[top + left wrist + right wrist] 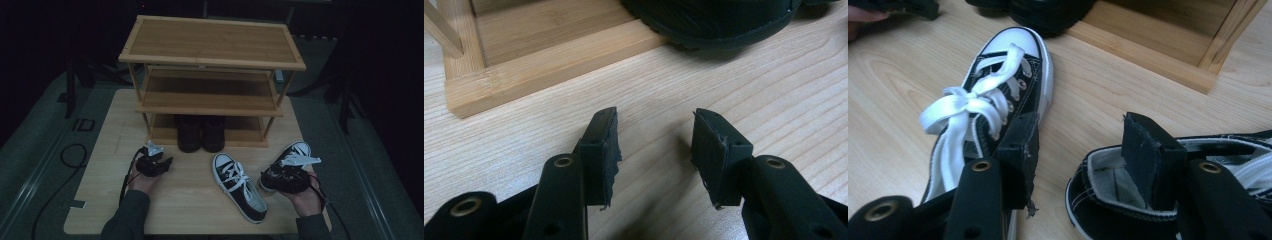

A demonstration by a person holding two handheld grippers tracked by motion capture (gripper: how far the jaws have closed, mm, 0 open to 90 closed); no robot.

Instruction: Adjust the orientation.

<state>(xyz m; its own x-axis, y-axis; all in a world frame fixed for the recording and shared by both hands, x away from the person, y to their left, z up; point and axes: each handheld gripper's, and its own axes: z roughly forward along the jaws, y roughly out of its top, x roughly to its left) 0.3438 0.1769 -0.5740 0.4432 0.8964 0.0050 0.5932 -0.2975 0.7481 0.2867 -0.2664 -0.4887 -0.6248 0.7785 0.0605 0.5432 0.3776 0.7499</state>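
Two hand-held grippers work at the near part of a wooden table [100, 200]. The right gripper [1083, 145], at near right, has its jaws apart; one pad sits inside the heel opening of a black-and-white sneaker [1108, 200] without pinching it, the other outside it over bare wood. A second sneaker [239, 185] with white laces lies just left of it, toe pointing far, between the two hands. The left gripper [655, 145], at near left, stands with jaws apart over bare table, nothing between them. Beyond, at the far centre, a three-tier bamboo shoe rack [210, 50] holds a pair of dark shoes [201, 134] on its lowest shelf.
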